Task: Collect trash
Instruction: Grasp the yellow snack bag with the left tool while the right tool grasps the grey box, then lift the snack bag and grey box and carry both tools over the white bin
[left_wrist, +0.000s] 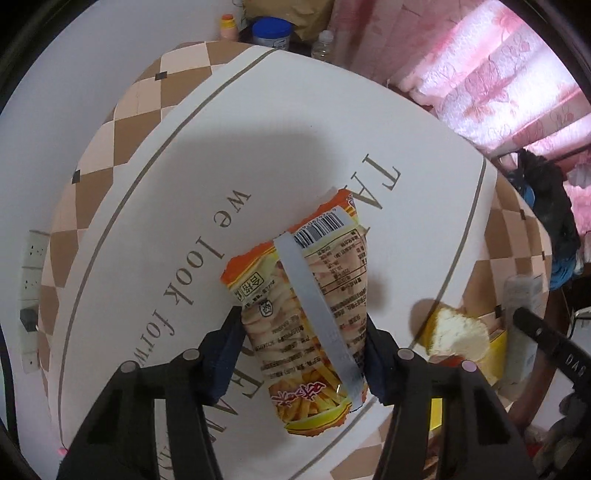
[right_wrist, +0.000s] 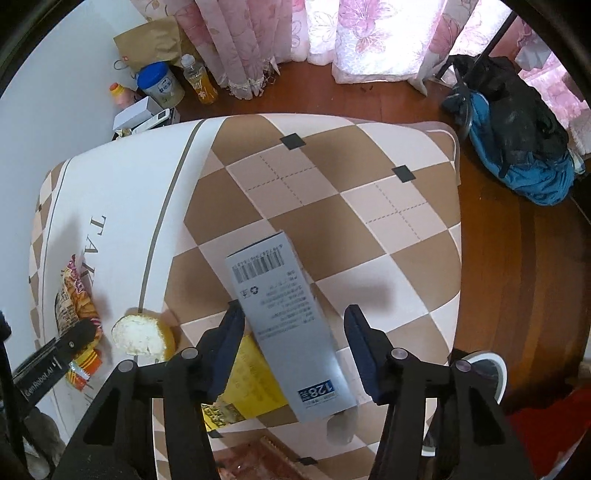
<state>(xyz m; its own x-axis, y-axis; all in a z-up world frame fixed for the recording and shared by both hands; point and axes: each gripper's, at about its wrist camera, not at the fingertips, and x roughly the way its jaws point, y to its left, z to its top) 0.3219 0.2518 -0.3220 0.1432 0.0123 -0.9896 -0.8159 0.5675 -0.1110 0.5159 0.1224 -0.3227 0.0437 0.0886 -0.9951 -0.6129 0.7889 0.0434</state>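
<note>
While the left gripper (left_wrist: 301, 354) clenches the snack packet (left_wrist: 306, 314), the right gripper (right_wrist: 293, 349) straddles the grey box (right_wrist: 284, 332) — released; box's long axis runs along the 2 fingers, beside the bread piece (right_wrist: 142, 338).

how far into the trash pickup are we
Early. No bin is in view and nothing looks collected. In hand: the left gripper is shut on the snack wrapper. The right gripper is open around the grey box. Left: yellow box and bread piece.
</note>
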